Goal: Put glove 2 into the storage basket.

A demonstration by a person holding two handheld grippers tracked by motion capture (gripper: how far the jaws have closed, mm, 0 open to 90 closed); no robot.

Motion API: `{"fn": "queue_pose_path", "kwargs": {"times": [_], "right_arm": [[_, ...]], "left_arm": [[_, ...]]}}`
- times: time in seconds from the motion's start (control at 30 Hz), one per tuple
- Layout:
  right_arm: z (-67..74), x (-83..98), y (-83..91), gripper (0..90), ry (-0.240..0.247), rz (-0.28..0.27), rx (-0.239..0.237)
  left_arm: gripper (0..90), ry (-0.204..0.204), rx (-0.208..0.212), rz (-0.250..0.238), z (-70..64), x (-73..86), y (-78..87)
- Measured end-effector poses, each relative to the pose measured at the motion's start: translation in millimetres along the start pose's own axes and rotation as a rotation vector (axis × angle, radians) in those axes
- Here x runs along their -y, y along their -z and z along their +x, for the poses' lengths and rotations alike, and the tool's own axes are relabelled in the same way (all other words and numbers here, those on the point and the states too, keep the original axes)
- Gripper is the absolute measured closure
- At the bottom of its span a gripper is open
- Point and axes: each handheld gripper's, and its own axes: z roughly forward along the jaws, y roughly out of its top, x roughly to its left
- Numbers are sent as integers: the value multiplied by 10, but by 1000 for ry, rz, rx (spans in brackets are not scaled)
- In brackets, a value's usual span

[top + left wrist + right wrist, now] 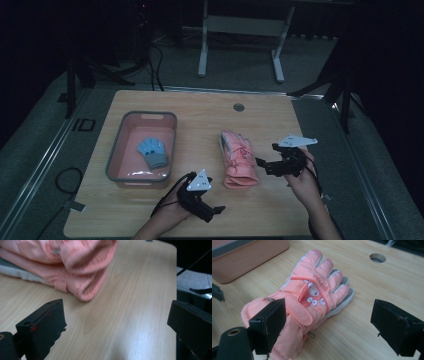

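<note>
A pair of pink winter gloves (239, 160) lies stacked in the middle of the wooden table (200, 115), fingers pointing away. My right gripper (265, 161) sits just right of the gloves' cuff end, jaws open with nothing pressed between them. In the right gripper view the top pink glove (312, 295) with its cartoon patch lies ahead of the right gripper (329, 317), whose left jaw stands in front of the cuff. My left gripper (216, 211) is near the front edge, below the gloves. In its own view the left gripper (117, 315) is open over bare wood, the pink cuff (82, 267) beyond it.
A pink bin (115, 150) with a grey rim stands at the left of the table and holds a blue glove (152, 152); its wall (249, 257) shows in the right gripper view. A round cable hole (238, 107) lies near the far edge. A white desk frame (240, 25) stands behind.
</note>
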Motion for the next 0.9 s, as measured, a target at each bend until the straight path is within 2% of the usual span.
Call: {"fn": "queue_pose_path", "kwargs": {"times": [0.13,0.2,0.27,0.33,0.4,0.43,0.47,0.5,0.53,0.63,0.73,0.77,0.87,0.9], "right_arm": [[-38,-2,-13,118,-48,-4,-7],[-48,-4,-17,102,-75,-13,-31],[-51,-13,-28,105,-72,-11,-31],[-52,-36,-47,160,-54,-4,5],[-59,-56,-60,271,-40,4,34],[-74,-71,-73,325,-50,6,44],[-85,-81,-86,354,-59,2,35],[-97,-91,-103,460,-70,2,26],[-107,-101,-126,486,-83,8,15],[-92,-125,-221,528,-94,21,-9],[-88,-115,-328,526,-96,41,-14],[-89,-106,-349,527,-98,47,-14],[-116,-57,-399,520,-113,58,-32],[-129,-44,-408,519,-123,62,-39]], "left_arm": [[37,-4,-72,-49,71,-184,46],[43,-4,-94,-51,112,-285,53],[43,-23,-137,-38,169,-426,40],[43,-33,-171,-15,222,-540,16],[66,-9,-210,1,302,-675,-28],[84,1,-214,-4,342,-726,-48],[106,14,-218,-7,381,-773,-74],[134,27,-220,-10,421,-818,-102],[146,36,-219,-9,459,-858,-138],[181,76,-211,6,548,-949,-289],[218,91,-226,51,603,-988,-465],[218,96,-239,81,619,-995,-542],[222,97,-287,96,646,-975,-659],[240,111,-277,108,665,-958,-688]]}}
